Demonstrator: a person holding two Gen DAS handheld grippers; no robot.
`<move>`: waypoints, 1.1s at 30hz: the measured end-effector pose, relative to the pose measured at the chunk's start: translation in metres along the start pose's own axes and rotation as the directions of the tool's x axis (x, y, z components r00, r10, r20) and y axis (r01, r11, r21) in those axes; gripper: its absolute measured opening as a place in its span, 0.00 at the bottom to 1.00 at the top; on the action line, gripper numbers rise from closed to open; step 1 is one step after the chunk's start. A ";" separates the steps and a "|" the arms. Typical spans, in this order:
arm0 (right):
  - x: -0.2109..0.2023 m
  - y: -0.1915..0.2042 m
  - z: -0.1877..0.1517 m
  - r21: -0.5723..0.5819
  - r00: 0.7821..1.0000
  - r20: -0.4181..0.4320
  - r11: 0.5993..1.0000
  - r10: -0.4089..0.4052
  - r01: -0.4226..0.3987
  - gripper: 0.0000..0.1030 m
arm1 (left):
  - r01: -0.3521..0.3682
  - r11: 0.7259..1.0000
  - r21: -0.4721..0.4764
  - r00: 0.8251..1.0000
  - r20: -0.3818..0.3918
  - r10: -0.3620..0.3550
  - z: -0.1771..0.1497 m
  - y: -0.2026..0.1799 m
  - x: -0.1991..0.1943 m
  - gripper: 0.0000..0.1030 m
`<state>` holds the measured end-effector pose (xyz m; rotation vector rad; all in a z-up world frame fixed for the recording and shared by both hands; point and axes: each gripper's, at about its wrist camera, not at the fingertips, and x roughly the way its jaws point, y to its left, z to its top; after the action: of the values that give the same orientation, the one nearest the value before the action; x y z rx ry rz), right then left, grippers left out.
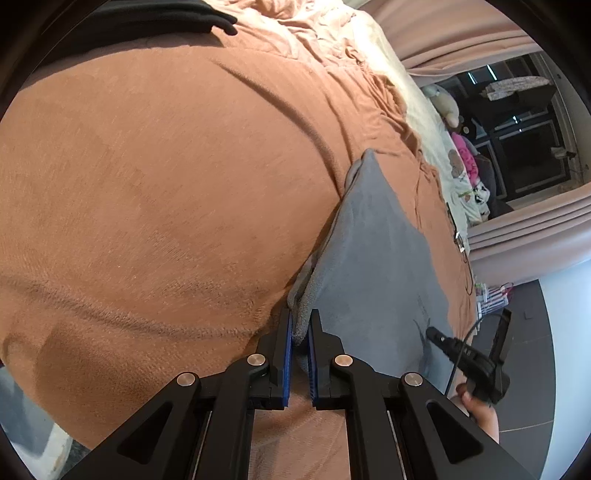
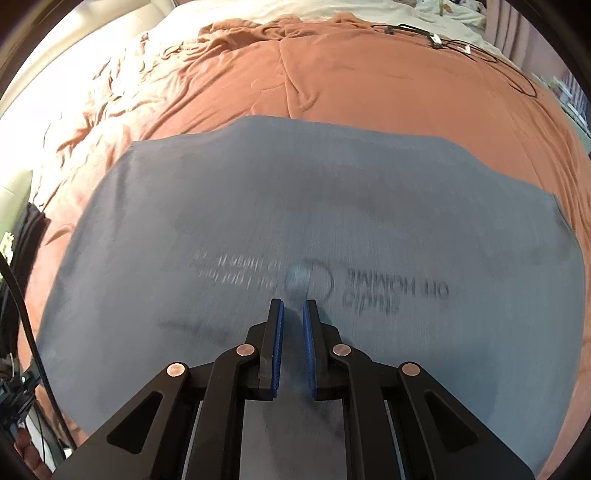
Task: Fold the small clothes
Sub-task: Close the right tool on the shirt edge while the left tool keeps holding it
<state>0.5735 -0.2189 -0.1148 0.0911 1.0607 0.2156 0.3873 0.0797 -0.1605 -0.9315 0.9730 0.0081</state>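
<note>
A grey garment [image 2: 295, 206] with dark print lies spread on the orange blanket [image 2: 369, 81]. My left gripper [image 1: 301, 325] is shut on a folded edge of the grey garment [image 1: 369, 240], which rises from the blanket at that corner. My right gripper [image 2: 293, 308] is over the middle of the garment, just short of the round print. Its jaws stand a narrow slit apart with a ridge of grey cloth between the pads. In the left wrist view the right gripper [image 1: 434, 334] touches the garment's far side, held by a hand [image 1: 480, 410].
The orange blanket [image 1: 166, 184] covers the bed, and crumpled cream bedding [image 2: 92, 85] lies beyond it. Black cables [image 2: 443, 40] lie at the blanket's far right. A dark cloth [image 1: 147, 18] sits at the far edge. Soft toys [image 1: 461, 147] and pink curtains [image 1: 517, 236] line the window side.
</note>
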 end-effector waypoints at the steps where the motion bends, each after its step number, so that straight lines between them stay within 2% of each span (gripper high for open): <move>1: 0.005 -0.001 0.004 0.002 1.000 -0.003 1.000 -0.009 0.009 0.07 | 0.001 1.000 -0.006 1.000 -0.002 -0.001 0.000 0.001 0.000 0.07; 9: 0.033 -0.006 0.039 0.018 1.000 0.007 1.000 -0.018 0.018 0.07 | -0.029 0.999 -0.018 1.000 -0.006 0.029 -0.002 0.002 0.004 0.07; 11: 0.038 -0.008 0.047 0.019 1.000 0.010 1.000 -0.023 0.023 0.04 | -0.039 0.999 -0.019 0.999 -0.010 0.039 -0.002 0.003 0.006 0.07; 25: 0.079 -0.018 0.112 0.010 0.998 0.030 0.998 -0.060 0.059 0.02 | -0.047 0.998 -0.034 0.998 -0.031 0.046 0.002 0.007 0.011 0.07; 30: 0.074 -0.016 0.122 0.010 0.995 0.029 0.996 -0.092 0.092 0.02 | -0.029 0.999 -0.043 0.999 -0.031 0.028 0.003 0.008 0.011 0.07; 33: 0.060 -0.016 0.113 0.024 0.997 0.037 0.998 -0.065 0.064 0.02 | -0.010 0.999 -0.051 1.000 -0.030 0.009 0.002 0.010 0.008 0.07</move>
<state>0.7026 -0.2183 -0.1142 0.0808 1.0266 0.1429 0.3895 0.0845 -0.1728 -0.9763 1.0086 0.0277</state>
